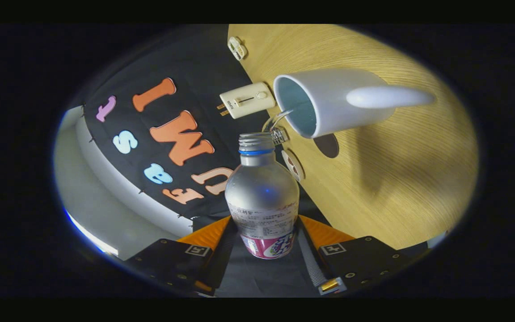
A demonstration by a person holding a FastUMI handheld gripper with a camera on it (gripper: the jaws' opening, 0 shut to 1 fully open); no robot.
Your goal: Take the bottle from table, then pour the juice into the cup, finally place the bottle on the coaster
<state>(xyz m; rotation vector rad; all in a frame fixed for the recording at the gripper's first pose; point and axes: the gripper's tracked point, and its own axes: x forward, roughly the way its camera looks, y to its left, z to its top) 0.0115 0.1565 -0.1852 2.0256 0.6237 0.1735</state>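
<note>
Gripper (pixel 264 243) clenched on bottle (pixel 262 197), fingers pressing its lower body from both sides. Bottle's long axis ran forward along fingers, open neck aimed just short of cup (pixel 329 103) mouth; cup stood on table (pixel 396 188) beyond, near its edge.

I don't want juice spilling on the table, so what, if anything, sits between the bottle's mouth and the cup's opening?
Nothing visible does. The bottle, clamped between the gripper fingers, is tilted with its open mouth just short of the cup rim. Only a thin stream bridges the gap into the cup.
</note>
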